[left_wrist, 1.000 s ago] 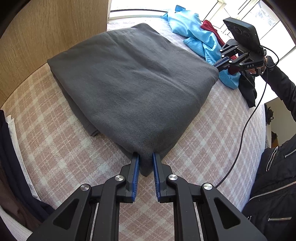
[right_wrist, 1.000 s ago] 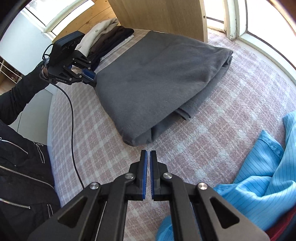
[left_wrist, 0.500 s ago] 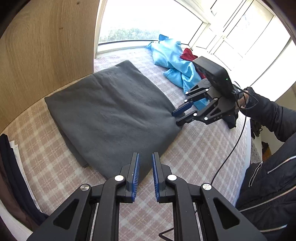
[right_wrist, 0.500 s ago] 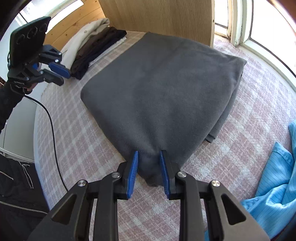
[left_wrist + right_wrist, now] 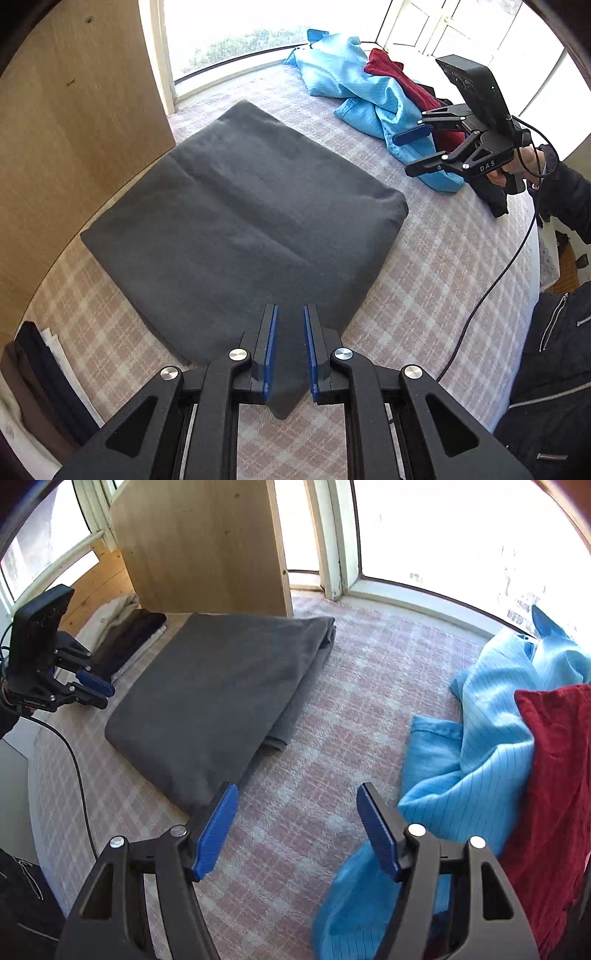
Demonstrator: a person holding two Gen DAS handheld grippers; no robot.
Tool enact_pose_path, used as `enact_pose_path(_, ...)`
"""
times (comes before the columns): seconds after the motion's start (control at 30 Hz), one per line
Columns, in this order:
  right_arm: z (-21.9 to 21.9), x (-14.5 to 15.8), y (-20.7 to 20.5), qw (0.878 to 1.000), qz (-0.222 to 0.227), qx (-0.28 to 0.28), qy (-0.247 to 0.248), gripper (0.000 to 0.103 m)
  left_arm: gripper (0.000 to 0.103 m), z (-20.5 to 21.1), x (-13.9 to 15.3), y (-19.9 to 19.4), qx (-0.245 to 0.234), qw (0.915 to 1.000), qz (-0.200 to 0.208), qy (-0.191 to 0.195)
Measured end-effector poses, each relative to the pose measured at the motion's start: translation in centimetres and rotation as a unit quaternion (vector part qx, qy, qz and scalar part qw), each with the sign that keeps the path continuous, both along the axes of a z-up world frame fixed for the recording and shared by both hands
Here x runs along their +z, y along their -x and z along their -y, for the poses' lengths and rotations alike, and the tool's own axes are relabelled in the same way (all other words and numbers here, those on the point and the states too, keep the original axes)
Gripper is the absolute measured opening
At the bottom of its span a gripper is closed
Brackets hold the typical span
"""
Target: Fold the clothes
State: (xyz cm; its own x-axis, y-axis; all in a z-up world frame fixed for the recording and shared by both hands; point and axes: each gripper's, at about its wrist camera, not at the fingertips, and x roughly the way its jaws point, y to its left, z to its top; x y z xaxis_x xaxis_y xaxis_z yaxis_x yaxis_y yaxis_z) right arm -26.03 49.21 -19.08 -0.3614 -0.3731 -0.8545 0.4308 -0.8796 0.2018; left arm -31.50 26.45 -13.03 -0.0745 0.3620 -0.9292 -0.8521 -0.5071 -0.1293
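Observation:
A dark grey garment (image 5: 243, 221) lies folded into a flat square on the pink checked bedcover (image 5: 436, 280). My left gripper (image 5: 288, 310) hovers over its near corner, jaws a narrow gap apart. The corner shows through the gap but lies flat below. From the right wrist view the left gripper (image 5: 108, 696) hangs beside the grey garment (image 5: 221, 686), holding nothing. My right gripper (image 5: 297, 790) is opening, with only bedcover between its fingers. It is also visible as the right gripper (image 5: 402, 155) off the garment's far right corner.
A crumpled light blue shirt (image 5: 480, 746) and a red garment (image 5: 554, 775) lie to the right. A stack of folded dark and cream clothes (image 5: 129, 635) sits by a wooden panel (image 5: 207, 546). A person's dark jacket (image 5: 554, 369) and a cable (image 5: 491, 288) are at the bed's edge.
The left gripper has risen off the grey corner and pulled back. The right gripper went to the other corner, then swung away toward the blue shirt with its jaws spreading wide.

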Motion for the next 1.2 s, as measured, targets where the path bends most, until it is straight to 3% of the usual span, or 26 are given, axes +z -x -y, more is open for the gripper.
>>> enact_pose_path(0.03,-0.2,-0.8,0.1,1.0,0.022,-0.002,0.002,0.056,0.012,-0.7,-0.5,0.3,-0.003,1.0,-0.001,0.009)
enact_pose_path(0.07,-0.4,-1.5,0.2,0.999,0.037,-0.01,0.012,0.019,0.012,-1.3,-1.0,0.5,-0.004,0.9999,0.001,0.014)
enact_pose_path(0.1,-0.6,-2.2,0.4,0.998,0.051,-0.018,0.021,0.001,0.012,-2.0,-1.7,0.6,-0.005,0.9998,0.006,0.018)
enact_pose_path(0.27,-0.3,-3.8,1.3,0.991,0.085,-0.008,0.099,0.001,0.016,-2.4,-4.1,1.4,-0.014,0.9984,0.018,0.051)
enact_pose_path(0.4,0.4,-3.5,2.4,0.986,0.089,0.03,0.138,0.001,0.01,-1.1,-4.8,2.6,0.003,0.9983,0.047,0.034)
enact_pose_path(0.57,1.0,-3.4,3.6,0.977,0.099,0.083,0.171,0.002,0.009,-0.8,-4.9,2.5,0.003,0.9986,0.044,0.029)
enact_pose_path(0.67,1.4,-2.7,4.4,0.961,0.12,0.131,0.211,0.002,0.009,-0.8,-5.0,2.4,0.004,0.9986,0.046,0.028)
enact_pose_path(0.73,2.1,-2.7,5.1,0.956,0.13,0.153,0.213,0.002,0.009,-0.8,-5.0,2.4,0.004,0.9985,0.046,0.028)
enact_pose_path(0.87,2.2,-3.9,5.2,0.954,0.165,0.182,0.171,0.002,0.009,-0.8,-5.1,2.3,0.004,0.9985,0.046,0.028)
enact_pose_path(1.0,1.9,-3.8,4.7,0.93,0.199,0.243,0.192,0.004,0.009,-0.7,-5.1,2.4,0.006,0.9985,0.049,0.025)
enact_pose_path(1.2,1.8,-2.9,4.0,0.927,0.201,0.274,0.159,0.004,0.009,-0.7,-5.4,3.0,0.005,0.9984,0.051,0.025)
